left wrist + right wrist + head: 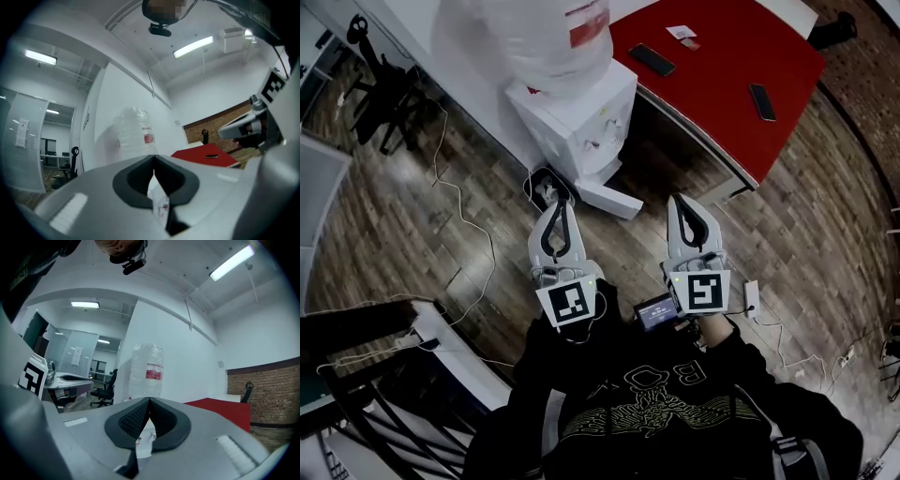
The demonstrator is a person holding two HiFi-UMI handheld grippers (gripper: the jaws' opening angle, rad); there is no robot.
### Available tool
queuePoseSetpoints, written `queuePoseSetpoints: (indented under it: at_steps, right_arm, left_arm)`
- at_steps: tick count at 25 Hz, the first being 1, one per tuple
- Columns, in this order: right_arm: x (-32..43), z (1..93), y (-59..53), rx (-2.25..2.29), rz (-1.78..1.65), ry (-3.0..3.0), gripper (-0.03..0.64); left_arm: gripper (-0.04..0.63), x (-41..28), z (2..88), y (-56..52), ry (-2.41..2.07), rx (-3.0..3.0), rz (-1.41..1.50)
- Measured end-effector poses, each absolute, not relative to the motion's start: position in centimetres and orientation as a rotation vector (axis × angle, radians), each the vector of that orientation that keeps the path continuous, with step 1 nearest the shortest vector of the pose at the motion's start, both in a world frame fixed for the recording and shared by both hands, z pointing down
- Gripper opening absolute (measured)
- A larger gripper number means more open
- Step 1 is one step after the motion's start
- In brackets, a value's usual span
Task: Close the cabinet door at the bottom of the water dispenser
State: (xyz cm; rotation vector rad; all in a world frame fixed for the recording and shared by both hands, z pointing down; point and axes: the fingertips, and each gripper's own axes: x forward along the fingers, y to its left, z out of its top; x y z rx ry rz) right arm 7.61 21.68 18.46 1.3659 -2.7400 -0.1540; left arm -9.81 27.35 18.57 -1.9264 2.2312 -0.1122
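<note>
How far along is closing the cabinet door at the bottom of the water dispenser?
Done: nothing yet; the cabinet door at the foot of the water dispenser seems to stand open. In hand: the left claw and right claw are shut, empty and short of it. Left: reach the door and push it closed.

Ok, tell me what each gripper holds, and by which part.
Nothing. The left gripper and the right gripper each have jaws shut tip to tip, empty, short of the water dispenser.
</note>
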Motion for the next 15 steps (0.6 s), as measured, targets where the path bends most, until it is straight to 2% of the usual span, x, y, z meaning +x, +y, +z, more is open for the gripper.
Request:
queuePoseSetpoints:
  at_steps: [5, 8, 15]
  right_arm:
    - [3.3, 21.5, 17.3, 1.315, -0.342, -2.648, 0.0]
    - [1.8, 25.0, 13.2, 1.327, -0.331, -2.591, 0.0]
    - [0.0, 34.4, 7.6, 1.134, -0.346, -2.463, 0.0]
  left_arm:
    - [0.006, -13.2, 22.8, 21.9, 2.145, -2.012, -0.218]
    - [0.006, -13.8, 26.1, 18.1, 2.023, -2.077, -0.389]
    - [0.008, -14.4, 33.2, 11.1, 1.988, -2.165, -0.517]
